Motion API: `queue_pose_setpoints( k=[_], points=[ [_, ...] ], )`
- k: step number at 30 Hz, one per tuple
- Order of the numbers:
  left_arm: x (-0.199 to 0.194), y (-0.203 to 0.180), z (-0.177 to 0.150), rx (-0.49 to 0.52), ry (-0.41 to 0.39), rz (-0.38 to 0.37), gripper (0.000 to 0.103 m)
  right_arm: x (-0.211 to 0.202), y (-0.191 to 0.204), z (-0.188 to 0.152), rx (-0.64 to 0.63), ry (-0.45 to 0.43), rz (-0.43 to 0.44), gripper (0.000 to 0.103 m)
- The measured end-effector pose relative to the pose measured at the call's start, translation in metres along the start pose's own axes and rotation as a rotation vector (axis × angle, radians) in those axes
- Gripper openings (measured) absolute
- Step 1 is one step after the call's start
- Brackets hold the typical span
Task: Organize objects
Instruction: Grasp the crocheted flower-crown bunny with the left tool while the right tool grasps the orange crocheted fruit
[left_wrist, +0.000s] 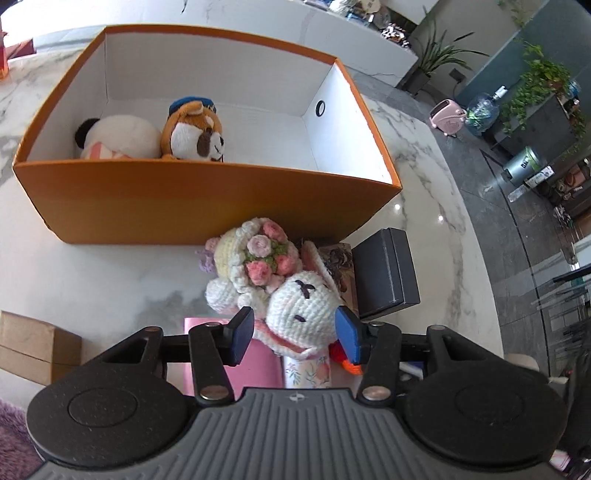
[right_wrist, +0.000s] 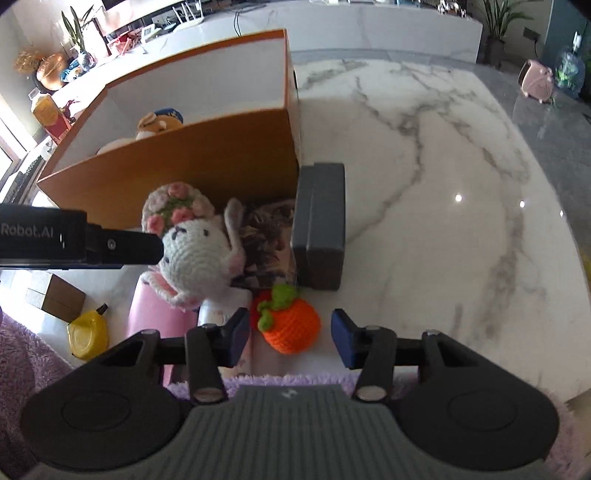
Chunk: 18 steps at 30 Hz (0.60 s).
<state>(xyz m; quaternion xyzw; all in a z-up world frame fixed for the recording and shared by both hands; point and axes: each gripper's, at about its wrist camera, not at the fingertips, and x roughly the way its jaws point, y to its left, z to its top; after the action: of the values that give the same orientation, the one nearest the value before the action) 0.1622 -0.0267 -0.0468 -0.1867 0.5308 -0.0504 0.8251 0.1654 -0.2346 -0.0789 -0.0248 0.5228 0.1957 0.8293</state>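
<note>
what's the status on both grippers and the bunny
Left gripper shut on crochet bunny, short of orange box. Right gripper open, empty, over crochet pumpkin. Box's near wall stands ahead.

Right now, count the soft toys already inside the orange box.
2: a panda at the box's left end and a raccoon in a blue cap touching it on the right. The front wall may hide smaller ones.

Orange box (left_wrist: 207, 201) with white inside; white crochet bunny (left_wrist: 299, 306) with pink roses; orange crochet pumpkin (right_wrist: 291, 325), green stem; grey-veined white marble desk (right_wrist: 424, 155); dark grey case (right_wrist: 319, 225).
</note>
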Motion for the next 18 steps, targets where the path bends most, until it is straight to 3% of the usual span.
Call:
queue_pose_setpoints(
  k=[3,9,18],
  points=[
    [0.008,-0.003,0.002,-0.039,0.023,0.034,0.062,0.011,-0.004,0.003,0.028,0.026,0.04,0.05],
    [0.024,-0.006,0.008,-0.144,0.052,0.085,0.068,0.032,0.007,0.011,0.002,0.085,-0.028,0.053],
    [0.051,-0.017,0.01,-0.206,0.091,0.137,0.079,0.042,0.006,0.013,0.015,0.121,-0.014,0.055]
  ],
)
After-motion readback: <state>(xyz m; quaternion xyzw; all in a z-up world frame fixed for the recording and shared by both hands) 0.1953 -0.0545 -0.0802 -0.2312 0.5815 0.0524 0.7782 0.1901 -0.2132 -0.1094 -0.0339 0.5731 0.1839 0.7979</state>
